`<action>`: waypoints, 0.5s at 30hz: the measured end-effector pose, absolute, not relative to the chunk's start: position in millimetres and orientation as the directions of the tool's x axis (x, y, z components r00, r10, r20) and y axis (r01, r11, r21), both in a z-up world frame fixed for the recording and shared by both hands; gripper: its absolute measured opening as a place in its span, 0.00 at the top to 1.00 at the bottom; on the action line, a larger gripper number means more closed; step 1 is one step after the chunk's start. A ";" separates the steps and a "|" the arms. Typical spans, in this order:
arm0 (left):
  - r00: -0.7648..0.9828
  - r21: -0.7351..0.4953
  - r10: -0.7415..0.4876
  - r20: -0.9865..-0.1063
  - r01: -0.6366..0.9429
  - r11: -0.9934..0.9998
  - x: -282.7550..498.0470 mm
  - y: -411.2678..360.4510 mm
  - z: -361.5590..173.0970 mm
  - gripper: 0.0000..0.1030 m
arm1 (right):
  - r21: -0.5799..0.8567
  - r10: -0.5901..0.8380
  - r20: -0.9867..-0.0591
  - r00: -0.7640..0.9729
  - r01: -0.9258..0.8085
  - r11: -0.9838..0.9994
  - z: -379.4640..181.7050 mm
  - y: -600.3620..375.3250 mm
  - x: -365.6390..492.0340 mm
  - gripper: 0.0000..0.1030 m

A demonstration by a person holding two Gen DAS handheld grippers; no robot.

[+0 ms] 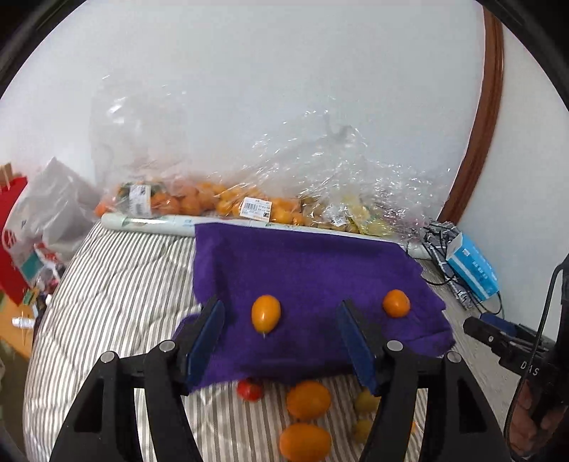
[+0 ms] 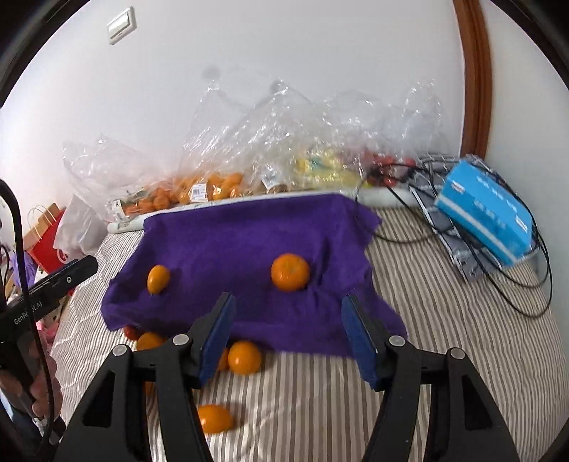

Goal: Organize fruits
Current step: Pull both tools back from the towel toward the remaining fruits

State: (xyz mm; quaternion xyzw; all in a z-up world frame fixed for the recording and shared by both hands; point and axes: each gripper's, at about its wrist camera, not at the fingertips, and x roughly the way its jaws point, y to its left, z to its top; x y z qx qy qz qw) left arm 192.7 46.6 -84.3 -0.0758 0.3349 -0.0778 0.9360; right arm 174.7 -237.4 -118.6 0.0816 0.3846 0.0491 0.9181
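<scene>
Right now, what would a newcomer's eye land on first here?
The purple cloth spread over the striped bedding, with an oval orange fruit and a round orange fruit lying apart on it. Behind it, clear bags of fruit pile against the wall.

bed cover: grey and white stripes (image 2: 409, 291), under all the other things.
blue box (image 2: 485, 216): lies tilted near the right side of the bed, on a grey patterned cloth (image 2: 458, 256).
black cables (image 2: 519, 280): loop around the box and over the stripes.
wall (image 2: 284, 53): white, with a light switch (image 2: 122, 25) up high.
brown wood frame (image 2: 474, 78): curves up the wall on the right.
red paper bag (image 2: 48, 245): stands left of the bed, next to a white plastic bag (image 1: 53, 209).
</scene>
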 end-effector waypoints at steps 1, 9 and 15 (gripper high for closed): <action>0.764 -0.202 -0.197 -0.615 0.089 0.975 189.4 49.6 -83.9 0.38 | 0.183 0.151 -0.701 0.697 -0.028 0.983 -118.5 -237.3 170.5 0.40; 0.732 -0.195 -0.185 -0.656 0.072 0.978 164.3 54.1 -86.8 0.38 | 0.191 0.158 -0.709 0.687 -0.028 0.981 -120.0 -238.4 142.1 0.41; 0.723 -0.198 -0.182 -0.666 0.064 0.978 148.6 54.4 -91.6 0.38 | 0.183 0.160 -0.692 0.704 -0.044 0.982 -122.0 -233.4 124.2 0.41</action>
